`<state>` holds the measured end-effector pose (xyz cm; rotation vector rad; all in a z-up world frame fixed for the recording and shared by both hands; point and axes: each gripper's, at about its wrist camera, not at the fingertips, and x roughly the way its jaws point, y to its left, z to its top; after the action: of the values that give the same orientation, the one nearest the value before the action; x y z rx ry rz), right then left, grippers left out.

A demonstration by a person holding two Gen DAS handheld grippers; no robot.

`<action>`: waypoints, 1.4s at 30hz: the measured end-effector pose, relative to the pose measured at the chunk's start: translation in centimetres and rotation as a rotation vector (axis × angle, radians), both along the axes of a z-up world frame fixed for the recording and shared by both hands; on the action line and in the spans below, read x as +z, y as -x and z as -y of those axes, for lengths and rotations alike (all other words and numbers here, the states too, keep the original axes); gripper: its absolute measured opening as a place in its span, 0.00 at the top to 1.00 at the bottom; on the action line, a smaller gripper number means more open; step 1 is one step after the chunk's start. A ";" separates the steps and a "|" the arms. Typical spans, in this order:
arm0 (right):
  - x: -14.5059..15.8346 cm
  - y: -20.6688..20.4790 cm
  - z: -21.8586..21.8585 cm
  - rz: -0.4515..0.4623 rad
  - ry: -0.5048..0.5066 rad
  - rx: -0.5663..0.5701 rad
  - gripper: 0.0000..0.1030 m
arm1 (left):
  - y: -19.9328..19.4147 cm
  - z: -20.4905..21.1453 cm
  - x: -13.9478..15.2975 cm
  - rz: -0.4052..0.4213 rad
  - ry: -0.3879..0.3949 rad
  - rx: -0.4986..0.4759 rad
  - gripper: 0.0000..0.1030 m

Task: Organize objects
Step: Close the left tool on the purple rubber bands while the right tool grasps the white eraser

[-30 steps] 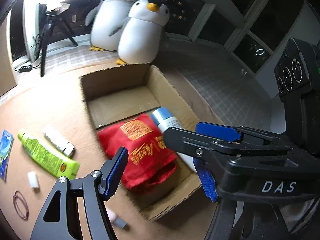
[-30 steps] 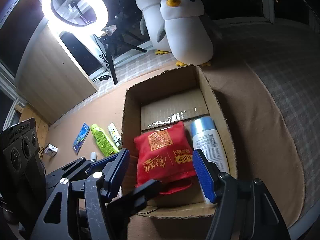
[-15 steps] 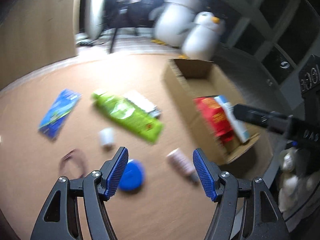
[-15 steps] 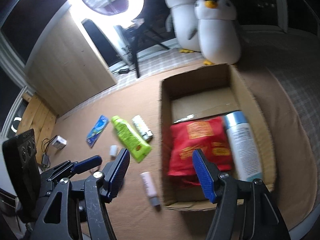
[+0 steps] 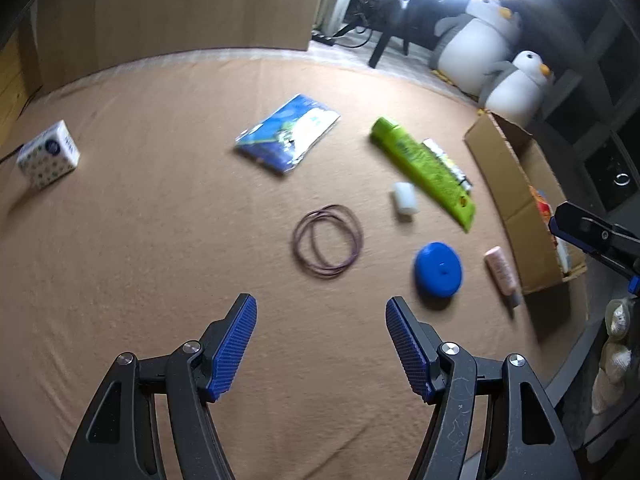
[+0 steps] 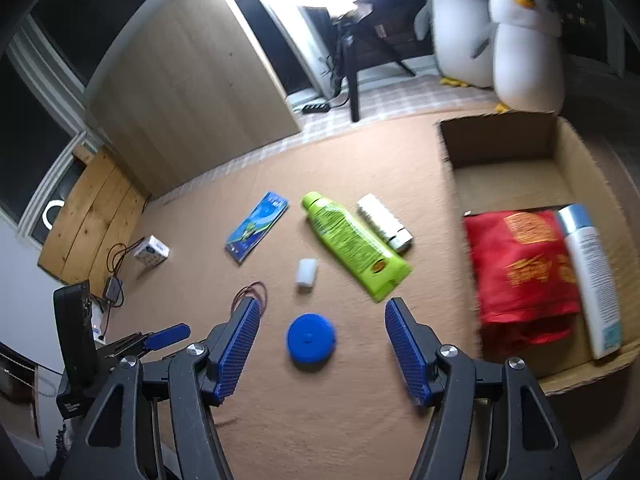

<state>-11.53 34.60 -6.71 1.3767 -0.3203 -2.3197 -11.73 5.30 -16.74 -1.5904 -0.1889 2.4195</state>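
My left gripper [image 5: 321, 338] is open and empty above the tan mat, just short of the purple rubber bands [image 5: 328, 246]. My right gripper [image 6: 322, 342] is open and empty, hovering over the blue round disc [image 6: 311, 341], which also shows in the left wrist view [image 5: 438, 269]. A green tube [image 6: 352, 242], a white-and-silver tube [image 6: 385, 222], a small white cap [image 6: 307, 271], a blue packet [image 6: 257, 226] and a pink tube [image 5: 501, 270] lie loose on the mat. The cardboard box [image 6: 448, 156] at the right holds a red bag [image 6: 524, 264] and a white bottle [image 6: 590, 276].
A small white patterned box [image 5: 48, 154] lies at the far left of the mat. Two plush penguins [image 6: 520, 40], a ring light on a tripod [image 6: 352, 60] and a wooden panel [image 6: 180, 80] stand behind the mat. Cables [image 6: 116, 264] lie by the left edge.
Both grippers have swung left, away from the box and over the loose items. The left view now faces the rubber bands; the right one is now over the blue disc. Both stay open.
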 end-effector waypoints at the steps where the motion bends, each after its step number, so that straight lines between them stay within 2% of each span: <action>1: -0.2 0.1 0.6 0.002 -0.016 0.011 0.40 | 0.1 0.1 -0.2 0.004 0.004 0.001 0.31; 8: -2.4 1.6 4.4 0.069 -0.103 0.077 0.40 | 1.7 -1.6 -1.4 0.021 0.029 -0.038 0.31; 12: -3.6 3.2 5.5 0.127 -0.104 0.094 0.40 | 3.2 -2.9 -2.4 0.042 0.063 -0.053 0.32; 17: -4.8 5.5 6.6 0.176 -0.114 0.115 0.40 | 5.0 -3.1 -3.5 0.085 0.065 -0.034 0.38; 21: -6.0 7.0 7.3 0.214 -0.131 0.121 0.40 | 5.7 -3.6 -3.4 0.083 0.067 -0.042 0.42; 28: -7.2 8.5 8.4 0.239 -0.147 0.143 0.41 | 6.2 -5.1 -3.4 0.071 0.129 -0.077 0.54; 31: -7.6 9.0 8.9 0.250 -0.158 0.151 0.46 | 6.3 -5.6 -3.4 0.069 0.153 -0.087 0.60; 33: -7.8 9.2 9.2 0.256 -0.165 0.158 0.49 | 6.5 -5.7 -3.3 0.067 0.156 -0.086 0.66; 37: -8.0 9.1 9.8 0.258 -0.189 0.174 0.52 | 7.0 -5.9 -3.4 0.063 0.163 -0.076 0.90; 42: -8.6 9.3 10.4 0.264 -0.220 0.187 0.58 | 7.3 -5.9 -3.4 0.065 0.140 -0.073 0.97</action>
<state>-20.83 24.15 -15.30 1.7447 -0.0094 -2.0713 -19.02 11.24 -20.15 -1.7039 0.0276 2.3734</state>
